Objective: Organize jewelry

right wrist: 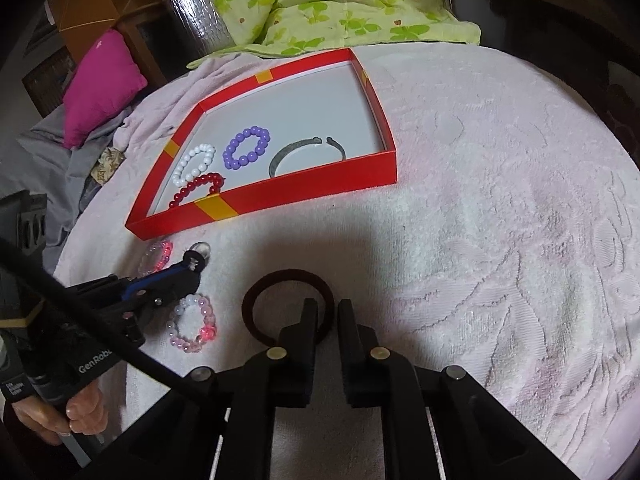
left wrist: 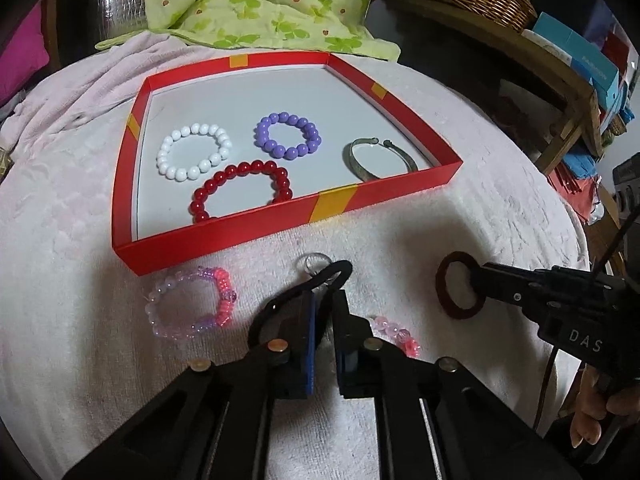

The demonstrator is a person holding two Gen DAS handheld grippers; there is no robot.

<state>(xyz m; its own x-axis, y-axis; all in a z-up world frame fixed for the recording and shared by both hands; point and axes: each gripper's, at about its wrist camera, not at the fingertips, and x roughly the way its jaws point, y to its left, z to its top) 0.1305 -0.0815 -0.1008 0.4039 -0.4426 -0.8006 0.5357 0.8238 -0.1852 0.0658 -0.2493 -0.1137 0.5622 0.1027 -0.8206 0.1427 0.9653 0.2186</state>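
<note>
Right claw (right wrist: 325, 308) straddles flat dark bangle (right wrist: 256, 300)

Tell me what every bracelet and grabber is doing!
left gripper, shut on clear ring
right gripper, shut on dark red ring
white bracelet, lying in tray
purple bracelet, lying in tray
red bracelet, lying in tray
silver bangle, lying in tray
pink-purple bracelet, on towel outside tray
pale pink bracelet, on towel outside tray
</note>
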